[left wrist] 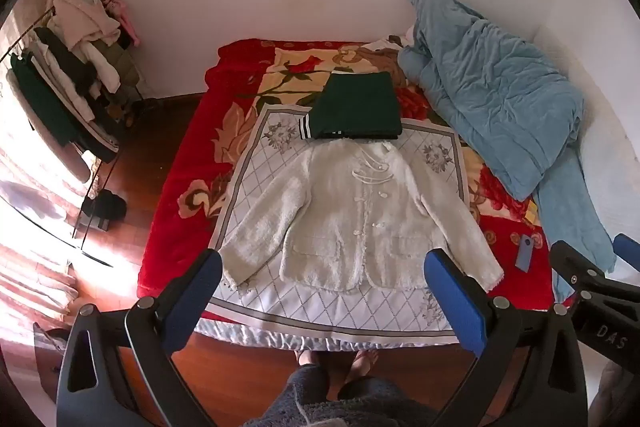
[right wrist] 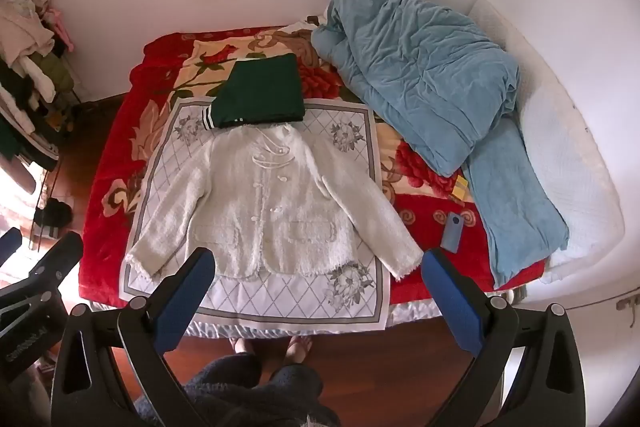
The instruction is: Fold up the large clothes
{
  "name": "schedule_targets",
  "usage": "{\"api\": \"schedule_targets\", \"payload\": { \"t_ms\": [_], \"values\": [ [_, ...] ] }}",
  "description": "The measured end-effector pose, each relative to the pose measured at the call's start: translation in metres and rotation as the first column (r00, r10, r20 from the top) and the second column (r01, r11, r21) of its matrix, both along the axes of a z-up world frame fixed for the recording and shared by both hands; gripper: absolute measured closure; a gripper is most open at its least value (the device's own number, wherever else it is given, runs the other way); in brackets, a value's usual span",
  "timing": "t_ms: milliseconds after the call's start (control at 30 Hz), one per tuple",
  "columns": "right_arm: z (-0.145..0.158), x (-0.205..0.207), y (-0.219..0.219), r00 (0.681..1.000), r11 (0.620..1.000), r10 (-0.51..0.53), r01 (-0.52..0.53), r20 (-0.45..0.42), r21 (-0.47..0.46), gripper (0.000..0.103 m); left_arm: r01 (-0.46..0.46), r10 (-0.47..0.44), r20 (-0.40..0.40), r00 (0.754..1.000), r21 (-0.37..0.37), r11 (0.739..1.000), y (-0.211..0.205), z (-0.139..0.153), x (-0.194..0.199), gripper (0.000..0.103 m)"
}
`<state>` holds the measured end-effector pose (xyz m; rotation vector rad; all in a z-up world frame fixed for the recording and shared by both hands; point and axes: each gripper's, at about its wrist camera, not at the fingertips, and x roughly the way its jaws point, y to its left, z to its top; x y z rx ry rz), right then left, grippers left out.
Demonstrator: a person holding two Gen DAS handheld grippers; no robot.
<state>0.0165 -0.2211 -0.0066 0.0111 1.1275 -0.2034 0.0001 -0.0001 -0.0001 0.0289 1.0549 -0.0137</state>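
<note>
A white fuzzy jacket (left wrist: 352, 211) lies flat and face up with both sleeves spread, on a white patterned cloth (left wrist: 320, 311) on the bed; it also shows in the right wrist view (right wrist: 272, 211). A folded dark green garment (left wrist: 358, 107) lies just beyond its collar, also in the right wrist view (right wrist: 260, 93). My left gripper (left wrist: 324, 267) is open and empty, held above the jacket's hem. My right gripper (right wrist: 320, 267) is open and empty, above the near edge of the bed; its tips show at the right in the left wrist view (left wrist: 592, 255).
A red floral blanket (left wrist: 176, 227) covers the bed. A rumpled blue duvet (left wrist: 500, 99) lies along the right side, with a blue phone (right wrist: 452, 231) beside it. A loaded clothes rack (left wrist: 72, 75) stands at left on the wooden floor. My feet (left wrist: 340, 359) are at the bed's foot.
</note>
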Motion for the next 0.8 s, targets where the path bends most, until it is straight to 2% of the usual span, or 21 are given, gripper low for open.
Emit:
{"api": "schedule_targets", "payload": {
  "t_ms": [800],
  "values": [
    [0.0050, -0.0016, 0.0019, 1.000, 1.000, 0.000, 0.000, 0.004, 0.005, 0.000, 0.001, -0.001, 0.004, 1.000, -0.019, 1.000, -0.0002, 0.0004, 0.0000, 0.000]
  ]
}}
